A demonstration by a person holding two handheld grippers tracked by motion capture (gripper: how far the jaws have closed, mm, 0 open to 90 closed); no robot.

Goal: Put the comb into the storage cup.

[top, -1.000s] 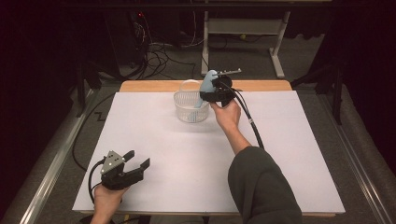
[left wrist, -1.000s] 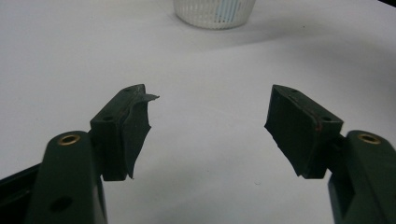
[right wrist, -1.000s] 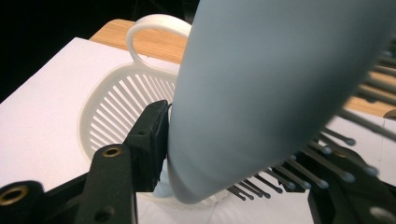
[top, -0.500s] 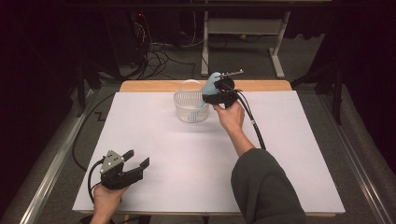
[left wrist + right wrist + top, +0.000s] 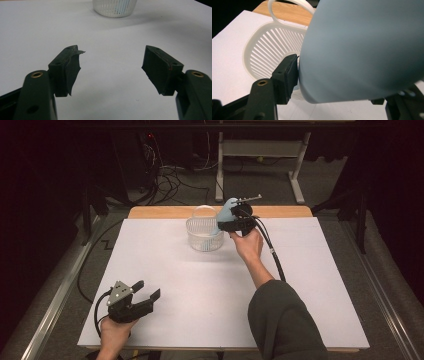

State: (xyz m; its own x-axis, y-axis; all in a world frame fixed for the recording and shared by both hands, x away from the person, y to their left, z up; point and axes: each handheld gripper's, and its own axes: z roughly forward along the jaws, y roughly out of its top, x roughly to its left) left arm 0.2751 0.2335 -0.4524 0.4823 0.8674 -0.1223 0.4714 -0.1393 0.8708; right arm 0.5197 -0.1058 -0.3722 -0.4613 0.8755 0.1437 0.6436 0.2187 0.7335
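Risk lies in my right hand-held gripper (image 5: pixel 342 82): its jaws have just been opening around the pale blue rounded object (image 5: pixel 362 50), over the white slotted plastic basket's (image 5: pixel 268 53) rim, so it may tumble outside onto the desk (image 5: pixel 210 285).

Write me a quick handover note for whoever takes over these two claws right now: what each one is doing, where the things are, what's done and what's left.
Right claw: at the far side of the table, over the white slatted basket. A pale blue object sits between its jaws, which have just been opening; the one pad in sight still lies against it, so the release looks under way, not finished.
Left claw: open, nothing in it, resting low at the near left of the white table.
Done: blue object carried to the basket.
Left: probably let it drop fully into the basket, then draw the right claw back.
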